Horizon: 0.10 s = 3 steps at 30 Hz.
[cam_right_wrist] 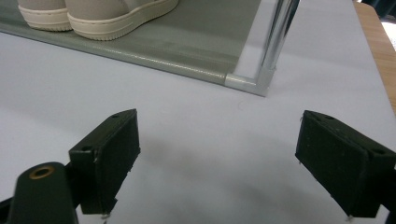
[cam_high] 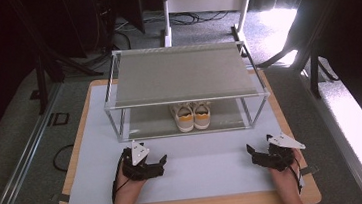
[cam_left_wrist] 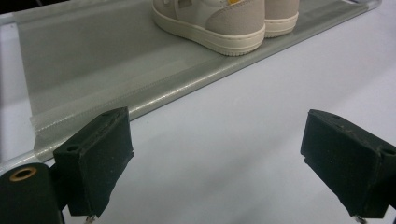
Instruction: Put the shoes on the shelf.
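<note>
A pair of shoes (cam_high: 191, 116) sits at the centre of the high view, on the lower shelf of a rack (cam_high: 186, 100). The left gripper (cam_high: 160, 161) and right gripper (cam_high: 250, 151), both wide open, rest at lower left and lower right on the mat (cam_high: 205, 167), apart from the shoes.

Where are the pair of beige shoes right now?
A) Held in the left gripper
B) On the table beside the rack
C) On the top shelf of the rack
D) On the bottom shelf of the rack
D: the shoes stand side by side on the rack's lower shelf, under the bare top shelf.
</note>
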Tool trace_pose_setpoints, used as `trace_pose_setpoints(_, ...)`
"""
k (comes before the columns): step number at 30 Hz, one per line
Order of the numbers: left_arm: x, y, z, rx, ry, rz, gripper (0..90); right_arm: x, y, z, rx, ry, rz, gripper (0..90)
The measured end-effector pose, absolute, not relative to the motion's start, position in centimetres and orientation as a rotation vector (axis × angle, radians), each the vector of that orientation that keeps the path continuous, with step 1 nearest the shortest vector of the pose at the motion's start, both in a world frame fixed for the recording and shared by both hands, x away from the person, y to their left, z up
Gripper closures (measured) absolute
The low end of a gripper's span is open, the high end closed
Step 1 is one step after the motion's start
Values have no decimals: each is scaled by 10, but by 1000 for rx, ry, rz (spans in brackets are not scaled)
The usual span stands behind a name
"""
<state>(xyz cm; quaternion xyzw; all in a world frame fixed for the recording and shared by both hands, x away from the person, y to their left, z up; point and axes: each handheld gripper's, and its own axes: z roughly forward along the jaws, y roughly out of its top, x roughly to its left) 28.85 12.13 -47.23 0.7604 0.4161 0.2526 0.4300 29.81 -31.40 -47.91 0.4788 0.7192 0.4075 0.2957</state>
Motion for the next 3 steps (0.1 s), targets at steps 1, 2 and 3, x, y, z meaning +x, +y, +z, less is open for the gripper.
trace_pose_setpoints(1, 289, 121, -472, 1897, 1038, 630, 89, 298, -314, -479, 1274, 1913, 1084, 131)
trace_pose_setpoints(2, 289, 121, -472, 1899, 1040, 632, 89, 298, -314, -479, 1274, 1914, 1081, 131)
trace_pose_setpoints(3, 289, 122, -472, 1899, 1039, 631, 89, 298, -314, -479, 1274, 1914, 1081, 131)
